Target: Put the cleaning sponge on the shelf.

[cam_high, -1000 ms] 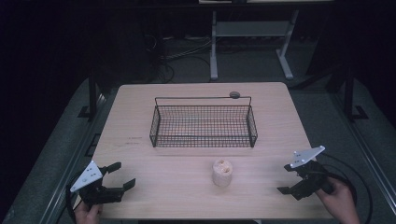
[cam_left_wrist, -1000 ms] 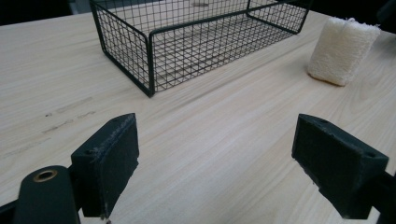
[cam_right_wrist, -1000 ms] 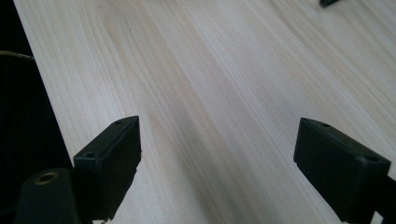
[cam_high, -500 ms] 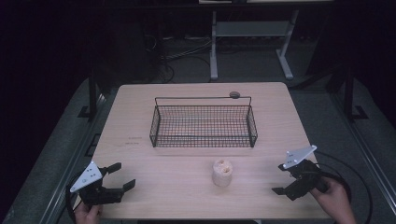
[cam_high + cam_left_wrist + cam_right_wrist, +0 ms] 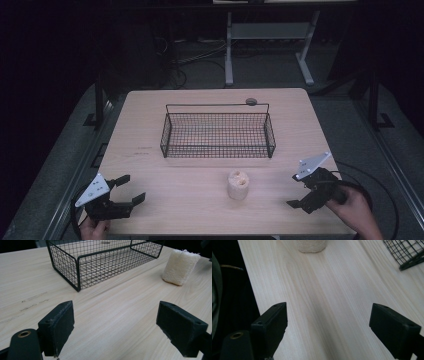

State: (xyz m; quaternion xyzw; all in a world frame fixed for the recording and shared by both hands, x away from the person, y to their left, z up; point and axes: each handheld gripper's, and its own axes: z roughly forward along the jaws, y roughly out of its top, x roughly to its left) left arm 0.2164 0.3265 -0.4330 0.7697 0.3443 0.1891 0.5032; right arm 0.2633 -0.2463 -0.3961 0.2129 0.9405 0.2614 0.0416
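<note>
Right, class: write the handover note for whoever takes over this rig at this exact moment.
Left gripper: open, holding nothing, low over the table's near left corner.
Right gripper: open, holding nothing, near the right edge, aimed at the loofah piece.
The loofah piece stands upright on the table, in front of the wire basket, apart from it. The basket looks empty.
Done: nothing gripped yet.
Left: probably grasp the loofah piece with the right gripper and place it in the basket.

We saw a pale cream sponge roll on a light wooden table with thin brown grain lines. The wire basket was black with a small square grid pattern. Both the left gripper and the right gripper were black, each with a grey plate on top.
</note>
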